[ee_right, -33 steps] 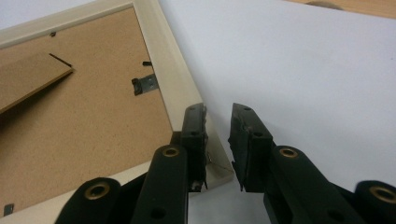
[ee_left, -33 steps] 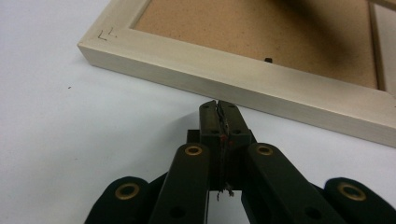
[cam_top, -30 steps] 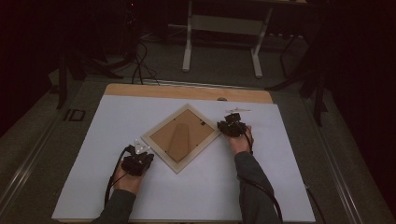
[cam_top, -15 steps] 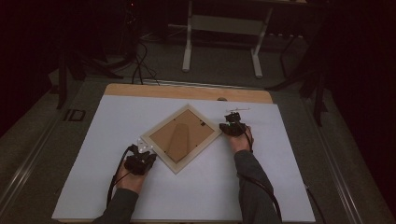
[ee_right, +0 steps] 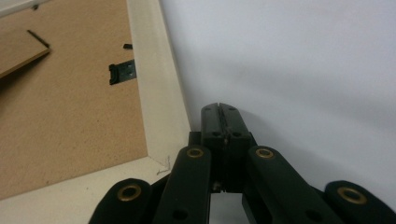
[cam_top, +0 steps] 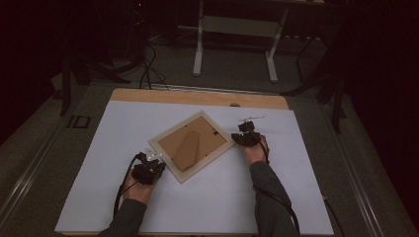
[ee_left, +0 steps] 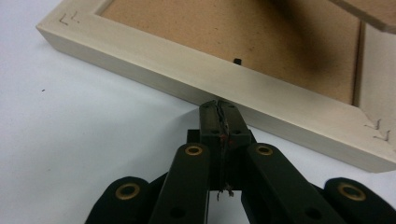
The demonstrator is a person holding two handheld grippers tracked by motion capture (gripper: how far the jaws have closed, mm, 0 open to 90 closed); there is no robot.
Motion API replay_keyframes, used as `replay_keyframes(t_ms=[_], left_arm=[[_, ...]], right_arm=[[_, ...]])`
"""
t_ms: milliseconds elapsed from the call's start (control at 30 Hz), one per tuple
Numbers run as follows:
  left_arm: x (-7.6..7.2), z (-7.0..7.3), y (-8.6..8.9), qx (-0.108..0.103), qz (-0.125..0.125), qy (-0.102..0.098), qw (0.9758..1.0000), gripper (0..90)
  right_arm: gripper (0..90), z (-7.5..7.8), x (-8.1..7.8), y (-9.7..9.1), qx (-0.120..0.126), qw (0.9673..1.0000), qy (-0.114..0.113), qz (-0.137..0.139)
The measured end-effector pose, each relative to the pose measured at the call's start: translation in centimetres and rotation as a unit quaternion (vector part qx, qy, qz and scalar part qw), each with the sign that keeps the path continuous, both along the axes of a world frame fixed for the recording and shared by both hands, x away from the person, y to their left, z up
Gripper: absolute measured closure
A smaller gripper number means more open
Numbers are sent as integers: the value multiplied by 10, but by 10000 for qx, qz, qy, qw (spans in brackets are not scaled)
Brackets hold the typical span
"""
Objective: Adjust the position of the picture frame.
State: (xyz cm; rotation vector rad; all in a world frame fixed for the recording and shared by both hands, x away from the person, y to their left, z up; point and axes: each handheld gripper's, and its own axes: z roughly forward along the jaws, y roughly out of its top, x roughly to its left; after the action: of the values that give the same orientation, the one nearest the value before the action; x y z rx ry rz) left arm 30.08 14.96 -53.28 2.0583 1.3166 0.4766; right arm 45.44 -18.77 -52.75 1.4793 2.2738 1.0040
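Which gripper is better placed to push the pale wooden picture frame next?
Probably left. The left gripper is shut, its tips against the long side of the pale wooden picture frame. The right gripper, also shut, sits beside the frame's corner over the white table cover.

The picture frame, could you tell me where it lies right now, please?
In the high view the picture frame lies back-up, turned like a diamond, mid-table on the white sheet, between the left gripper and right gripper.
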Motion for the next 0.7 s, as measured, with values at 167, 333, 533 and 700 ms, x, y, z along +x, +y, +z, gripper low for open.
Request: replay_keyframes(t_ms=[167, 333, 533, 700], left_arm=[[1, 0, 0, -5, 15, 20, 10000, 900], [2, 0, 0, -37, 13, 46, 10000, 900], [3, 1, 0, -24, 6, 69, 10000, 900], [4, 1, 0, -26, 61, 70, 10000, 900]], right_arm=[[900, 0, -4, -1, -2, 10000, -3, 30], [900, 0, -9, 0, -188, 9997, -103, 93], [900, 1, -14, 0, -290, 9993, -137, 170], [900, 1, -17, -1, -295, 9994, -130, 161]])
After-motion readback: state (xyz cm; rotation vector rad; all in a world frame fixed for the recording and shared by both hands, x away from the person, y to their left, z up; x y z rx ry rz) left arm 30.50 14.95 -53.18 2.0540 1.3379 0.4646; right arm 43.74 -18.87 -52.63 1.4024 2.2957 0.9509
